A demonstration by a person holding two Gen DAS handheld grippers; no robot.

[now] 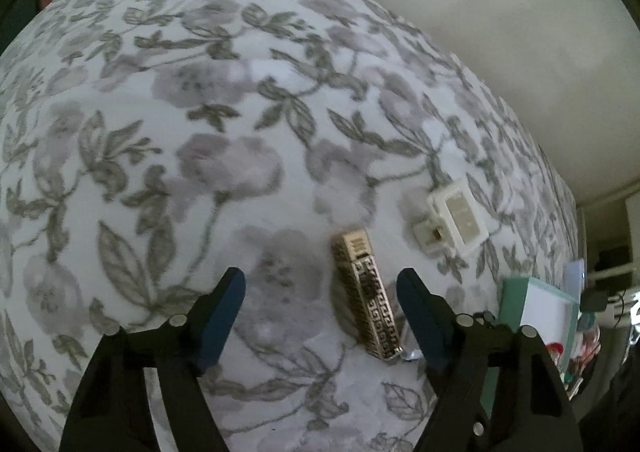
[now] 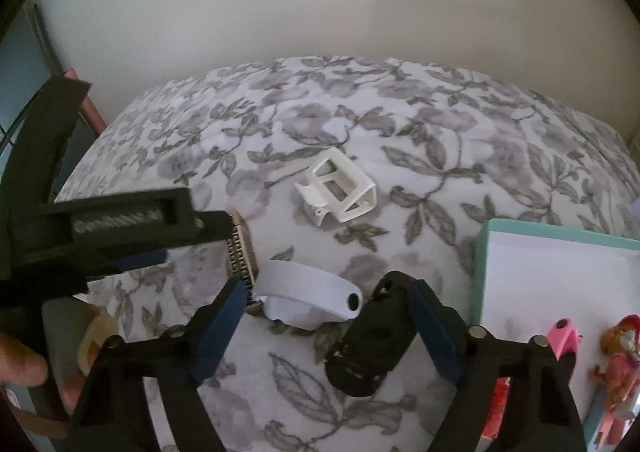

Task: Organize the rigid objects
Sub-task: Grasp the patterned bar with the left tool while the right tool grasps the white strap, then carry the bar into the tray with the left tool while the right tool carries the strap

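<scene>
A gold box with a black key pattern (image 1: 367, 294) lies on the floral bedspread (image 1: 200, 132), just inside the right finger of my open, empty left gripper (image 1: 322, 286). A white plastic clip frame (image 1: 454, 218) lies beyond it. In the right wrist view my right gripper (image 2: 328, 298) is open, with a black flat part (image 2: 366, 344) by its right finger and a white curved visor-like piece (image 2: 310, 296) between the fingertips. The gold box (image 2: 241, 256) and white frame (image 2: 340, 190) also show there. The left gripper's body (image 2: 100, 228) reaches in from the left.
A teal-rimmed white box (image 2: 560, 276) stands at the right, holding a pink figurine (image 2: 618, 356) and a pink item (image 2: 564, 334); it also shows in the left wrist view (image 1: 536, 316). A plain wall runs behind the bed.
</scene>
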